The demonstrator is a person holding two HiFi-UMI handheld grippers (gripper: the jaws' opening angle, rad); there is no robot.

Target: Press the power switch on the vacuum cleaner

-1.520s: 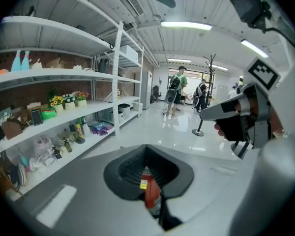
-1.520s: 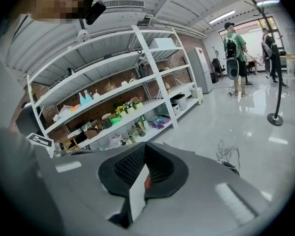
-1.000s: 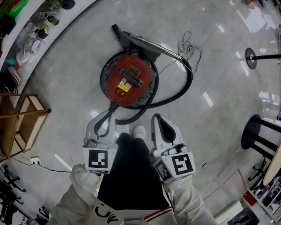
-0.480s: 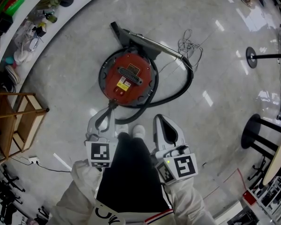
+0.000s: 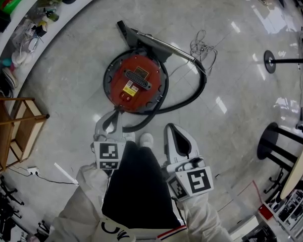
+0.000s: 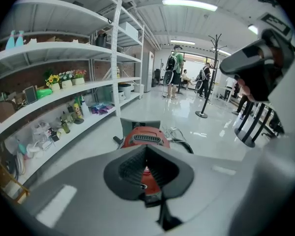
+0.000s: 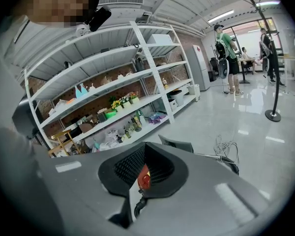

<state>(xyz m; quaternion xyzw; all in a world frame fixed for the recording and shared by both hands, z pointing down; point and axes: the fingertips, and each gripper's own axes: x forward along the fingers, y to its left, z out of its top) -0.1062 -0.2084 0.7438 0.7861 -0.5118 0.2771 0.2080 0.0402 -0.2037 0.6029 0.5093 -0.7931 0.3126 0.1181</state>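
Both of your grippers hang low in front of you with nothing in them. The left gripper (image 5: 110, 125) has its jaws together, tips touching. In the left gripper view the left gripper's (image 6: 146, 149) pads meet at the tip, and the red vacuum (image 6: 146, 137) shows through the opening behind them. The right gripper (image 5: 172, 131) is the same, jaws closed tip to tip. A sliver of red body shows through its opening in the right gripper view (image 7: 143, 147).

The vacuum (image 5: 135, 82) sits on the floor (image 5: 232, 110) straight ahead of your shoes (image 5: 141, 139), on the side toward the shelves (image 5: 20, 19). It is a round red drum inside a dark ring, with a black grille and a yellow label on top. You cannot pick out the power switch from here.

The left gripper's tip lies just beside the vacuum's near edge, where the black hose (image 5: 189, 97) leaves the body. Whether they touch cannot be told. The right gripper is apart from the drum, near the hose's loop. The hose curves round the right side to the wand (image 5: 164, 48), which lies across the far side of the drum. A loose cord (image 5: 202, 47) is coiled past the wand.

A wooden rack (image 5: 15, 127) stands at the left. A black stool (image 5: 272, 145) and a stand (image 5: 270, 62) are well off to the right.
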